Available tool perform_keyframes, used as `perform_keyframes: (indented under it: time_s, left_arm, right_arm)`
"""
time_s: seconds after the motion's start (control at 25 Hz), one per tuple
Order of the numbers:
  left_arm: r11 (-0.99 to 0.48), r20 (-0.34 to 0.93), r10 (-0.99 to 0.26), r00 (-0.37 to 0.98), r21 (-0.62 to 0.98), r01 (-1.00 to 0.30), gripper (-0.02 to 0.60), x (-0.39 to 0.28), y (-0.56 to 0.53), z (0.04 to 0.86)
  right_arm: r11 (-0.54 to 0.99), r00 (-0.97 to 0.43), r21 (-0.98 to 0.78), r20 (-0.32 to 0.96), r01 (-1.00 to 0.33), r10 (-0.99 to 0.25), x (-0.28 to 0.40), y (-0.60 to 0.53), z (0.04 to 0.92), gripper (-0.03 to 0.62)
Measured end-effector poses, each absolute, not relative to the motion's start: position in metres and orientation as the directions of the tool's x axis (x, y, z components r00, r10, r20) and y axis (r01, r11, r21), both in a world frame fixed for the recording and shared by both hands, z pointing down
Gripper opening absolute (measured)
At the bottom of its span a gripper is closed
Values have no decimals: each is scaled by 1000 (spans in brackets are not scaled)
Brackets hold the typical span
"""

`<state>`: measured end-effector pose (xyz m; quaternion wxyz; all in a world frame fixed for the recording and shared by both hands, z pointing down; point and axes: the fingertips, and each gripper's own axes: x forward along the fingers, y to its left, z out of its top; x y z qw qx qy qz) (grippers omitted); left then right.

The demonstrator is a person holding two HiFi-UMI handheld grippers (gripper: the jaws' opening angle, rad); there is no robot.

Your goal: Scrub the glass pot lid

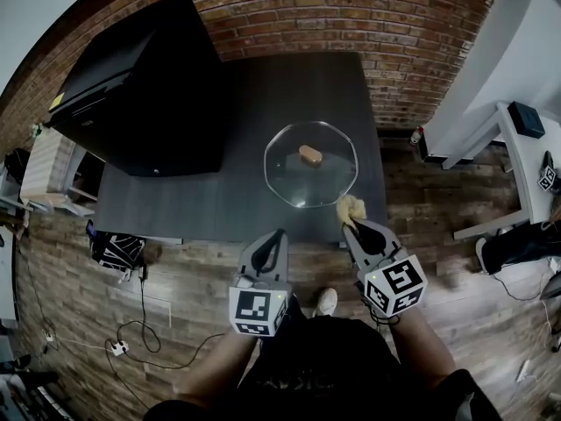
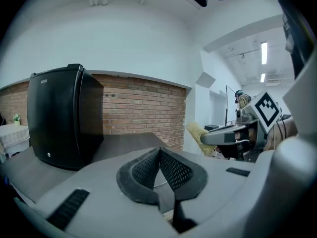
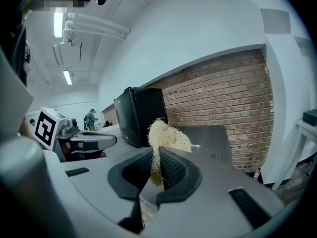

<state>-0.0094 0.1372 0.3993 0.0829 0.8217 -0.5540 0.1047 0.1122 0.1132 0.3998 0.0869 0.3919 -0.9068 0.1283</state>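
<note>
The glass pot lid (image 1: 310, 165) with a tan knob (image 1: 310, 154) lies flat on the dark table (image 1: 219, 202), near its front right. My right gripper (image 1: 354, 226) hangs just off the table's front edge, beside the lid's near rim, shut on a pale yellow loofah scrubber (image 1: 351, 206). In the right gripper view the scrubber (image 3: 166, 138) sticks up from between the closed jaws, with the lid's rim (image 3: 204, 149) just beyond. My left gripper (image 1: 279, 235) is shut and holds nothing, below the table's front edge; its closed tips (image 2: 159, 150) show in the left gripper view.
A black mini fridge (image 1: 145, 86) stands on the table's left half. A brick wall (image 1: 351, 16) runs behind the table. White desks (image 1: 513, 139) stand at the right. Cables and a power strip (image 1: 118, 347) lie on the wooden floor at left.
</note>
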Motion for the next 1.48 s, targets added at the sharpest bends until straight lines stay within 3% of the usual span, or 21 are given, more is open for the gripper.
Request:
perform_keyframes:
  time_s: [1.48]
  left_arm:
    - [-374,243,-899,364,7,-927,32,-5,145,391]
  right_arm:
    - [667,-679,-149,263,-730,-685,113,122,396,41]
